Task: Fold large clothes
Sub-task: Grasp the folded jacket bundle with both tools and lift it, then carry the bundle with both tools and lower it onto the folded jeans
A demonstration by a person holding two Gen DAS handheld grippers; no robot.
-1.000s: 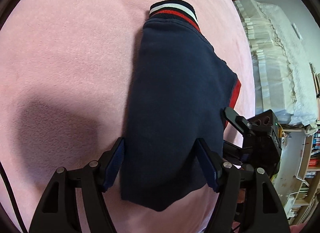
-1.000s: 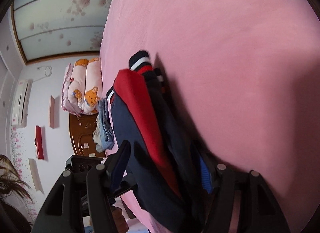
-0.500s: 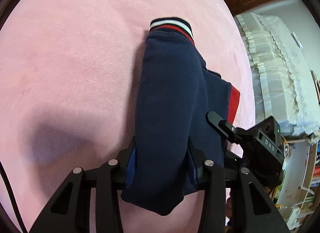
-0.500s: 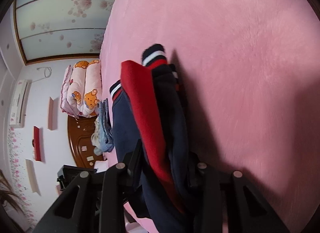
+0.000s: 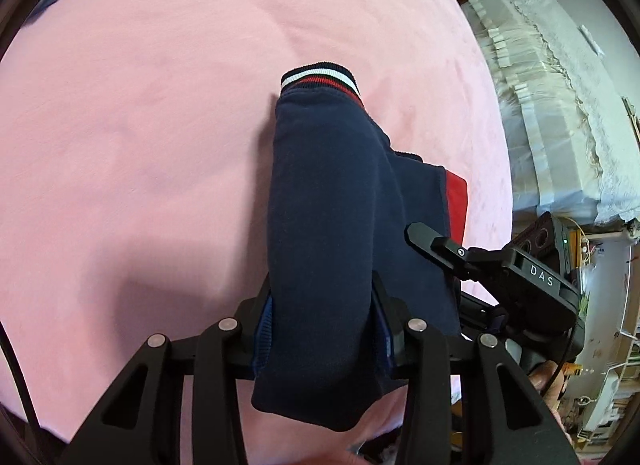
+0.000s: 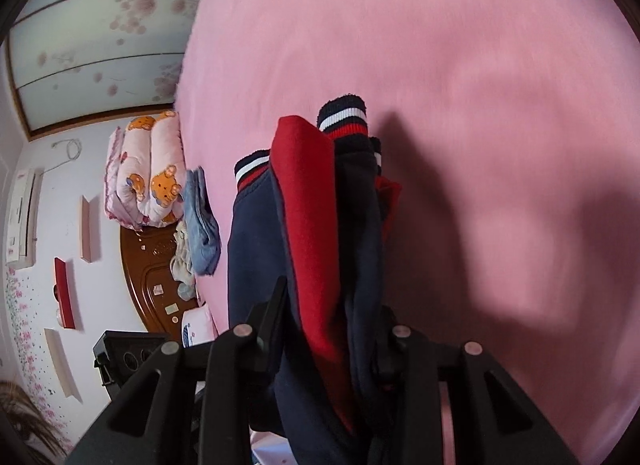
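A navy garment [image 5: 328, 201] with a red lining and a striped navy, white and red cuff [image 5: 318, 79] hangs folded over the pink bed cover [image 5: 140, 105]. My left gripper [image 5: 322, 317] is shut on the garment's near edge. My right gripper [image 6: 332, 325] is shut on the same garment [image 6: 304, 217], where the red lining and striped cuffs [image 6: 344, 117] show. The right gripper's body also shows in the left wrist view [image 5: 520, 269] at the right of the garment.
A folded bear-print quilt [image 6: 148, 173] and blue jeans [image 6: 202, 221] lie by the wooden headboard [image 6: 152, 269] at the bed's left edge. A white lace-covered bed or sofa [image 5: 560, 105] stands beyond the bed's right edge.
Both grippers have closed on the garment's near edge, from open around it a second ago. The garment has bunched narrower and lifted slightly off the bed.
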